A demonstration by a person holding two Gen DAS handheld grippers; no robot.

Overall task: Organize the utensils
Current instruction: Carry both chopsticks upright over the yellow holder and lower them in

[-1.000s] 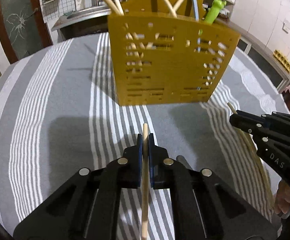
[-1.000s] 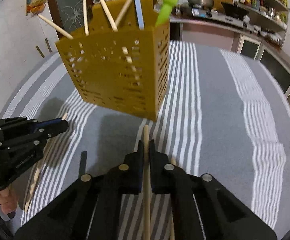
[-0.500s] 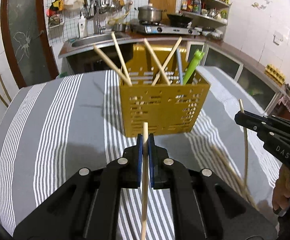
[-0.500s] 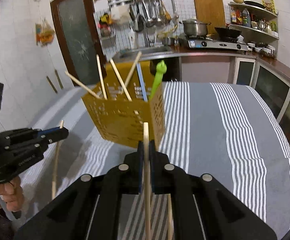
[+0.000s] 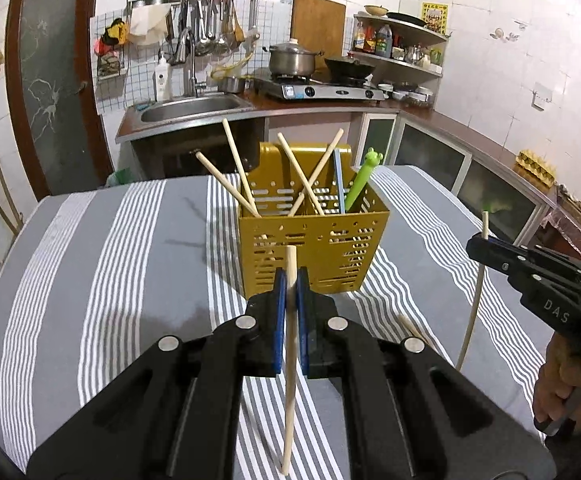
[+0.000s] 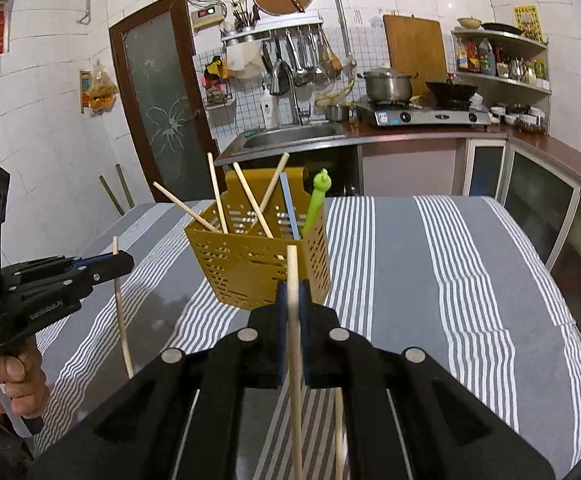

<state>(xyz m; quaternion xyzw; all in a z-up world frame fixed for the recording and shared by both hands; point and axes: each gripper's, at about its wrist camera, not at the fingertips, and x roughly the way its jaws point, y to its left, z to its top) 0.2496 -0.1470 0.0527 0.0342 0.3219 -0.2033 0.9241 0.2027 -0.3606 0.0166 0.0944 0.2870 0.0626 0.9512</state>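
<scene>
Left wrist view: left gripper (image 5: pixel 290 280) with blue-padded fingers (image 5: pixel 279 316) pinching a wooden chopstick (image 5: pixel 289 360), held upright, its top end poking above the pads and its lower end hanging over the striped grey-and-white cloth on the surface (image 5: pixel 130 280). Straight ahead, near but apart — the yellow perforated utensil holder (image 5: pixel 314 254), standing on the cloth. Inside the holder: four wooden chopsticks (image 5: pixel 236 168) leaning crosswise, a blue stick (image 5: pixel 338 184) and a green frog-topped utensil (image 5: pixel 360 184) toward its right side. Right of the holder, well apart, the right gripper (image 5: pixel 475 245) in a hand (image 5: pixel 570 384), fingers pressed on a second chopstick (image 5: pixel 473 300) that hangs nearly vertical. One more loose chopstick (image 5: pixel 410 326) lying on the cloth, below and right of the holder.

Right wrist view: right gripper (image 6: pixel 293 292) fingers (image 6: pixel 305 320) clamped on its chopstick (image 6: pixel 293 360), upright, top end overlapping the holder (image 6: pixel 258 268) just ahead. Same contents sticking out of the holder — wooden sticks, blue stick (image 6: pixel 289 208), green utensil (image 6: pixel 316 204). Left of the holder, the left gripper (image 6: pixel 124 261), held by a hand (image 6: pixel 10 380), pinching its chopstick (image 6: pixel 121 312) near the top, the rest hanging down over the cloth (image 6: pixel 410 280). Another wooden stick (image 6: pixel 339 428) partly hidden behind the right gripper body.
</scene>
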